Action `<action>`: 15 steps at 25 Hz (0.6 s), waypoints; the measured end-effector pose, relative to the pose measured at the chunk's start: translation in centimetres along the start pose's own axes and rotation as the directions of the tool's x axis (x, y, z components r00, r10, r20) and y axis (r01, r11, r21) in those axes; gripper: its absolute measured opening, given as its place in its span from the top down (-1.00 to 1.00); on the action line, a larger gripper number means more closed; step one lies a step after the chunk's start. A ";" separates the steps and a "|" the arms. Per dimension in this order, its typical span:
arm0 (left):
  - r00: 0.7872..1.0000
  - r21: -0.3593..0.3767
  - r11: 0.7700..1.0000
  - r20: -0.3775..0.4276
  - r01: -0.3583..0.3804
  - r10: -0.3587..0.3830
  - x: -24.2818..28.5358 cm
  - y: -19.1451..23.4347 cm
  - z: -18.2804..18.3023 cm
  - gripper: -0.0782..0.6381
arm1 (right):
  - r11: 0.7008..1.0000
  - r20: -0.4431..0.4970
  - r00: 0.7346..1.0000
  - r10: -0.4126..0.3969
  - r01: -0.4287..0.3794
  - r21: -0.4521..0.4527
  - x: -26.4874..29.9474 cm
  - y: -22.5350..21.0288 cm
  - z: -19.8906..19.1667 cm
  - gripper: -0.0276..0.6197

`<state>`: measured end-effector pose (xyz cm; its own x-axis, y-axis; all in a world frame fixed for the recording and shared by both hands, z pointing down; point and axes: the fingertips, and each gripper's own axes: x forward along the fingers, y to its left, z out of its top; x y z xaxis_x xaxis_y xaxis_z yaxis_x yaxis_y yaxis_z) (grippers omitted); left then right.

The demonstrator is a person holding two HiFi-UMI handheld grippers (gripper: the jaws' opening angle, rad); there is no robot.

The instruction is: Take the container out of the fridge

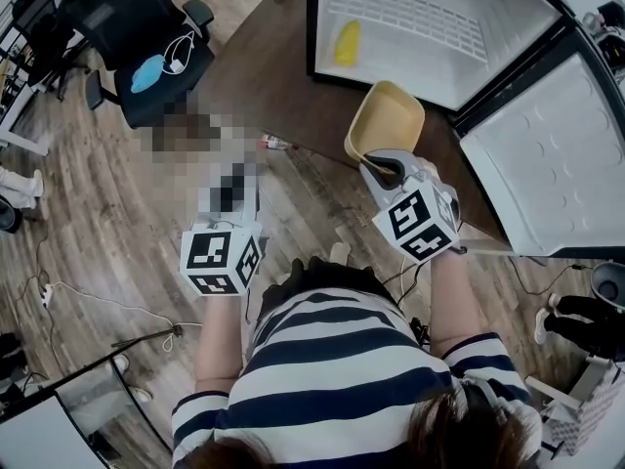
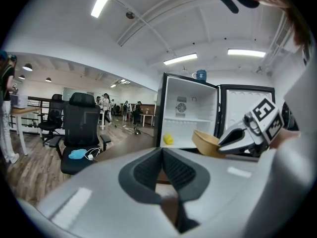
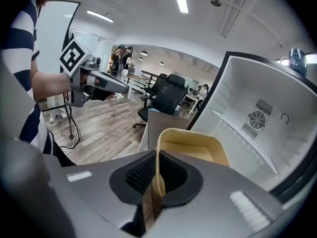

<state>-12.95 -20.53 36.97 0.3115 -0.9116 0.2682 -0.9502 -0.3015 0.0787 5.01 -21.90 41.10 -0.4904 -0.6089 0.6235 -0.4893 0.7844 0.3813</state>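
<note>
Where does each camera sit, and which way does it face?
Head view: on the head, facing steeply down at left gripper, right gripper, container, open fridge; striped shirt shows.
Left gripper view: on the left gripper, facing along its shut, empty jaws toward the fridge; right gripper shows.
Right gripper view: on the right gripper, facing along jaws clamped on the container's rim; left gripper, striped sleeve show.
All share container and fridge.

Striped shirt (image 1: 342, 360), grey left gripper (image 2: 162, 152) and right gripper (image 3: 157, 157).
Navy-white stripes, short sleeves (image 1: 195, 410); dark ribbed pads (image 2: 148, 170); white cubes (image 1: 222, 258) with black square markers on both.
</note>
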 end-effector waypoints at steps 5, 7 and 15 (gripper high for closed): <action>1.000 -0.006 1.000 -0.012 -0.010 0.010 -0.4 0.7 -0.8 0.78 | 1.000 -0.015 1.000 0.015 -0.015 0.008 -0.1 1.4 -0.6 0.87; 1.000 -0.010 1.000 -0.015 -0.012 0.012 -0.4 0.8 -0.9 0.78 | 1.000 -0.017 1.000 0.019 -0.019 0.006 -0.2 1.7 -0.8 0.87; 1.000 -0.008 1.000 -0.025 -0.016 0.016 -0.2 0.7 -1.2 0.78 | 1.000 -0.026 0.999 0.030 -0.030 0.002 -0.1 2.0 -1.1 0.87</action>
<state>-13.64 -20.25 38.13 0.2960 -0.9089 0.2937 -0.9551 -0.2845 0.0822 4.83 -20.13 42.55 -0.4861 -0.5822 0.6517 -0.4762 0.8018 0.3611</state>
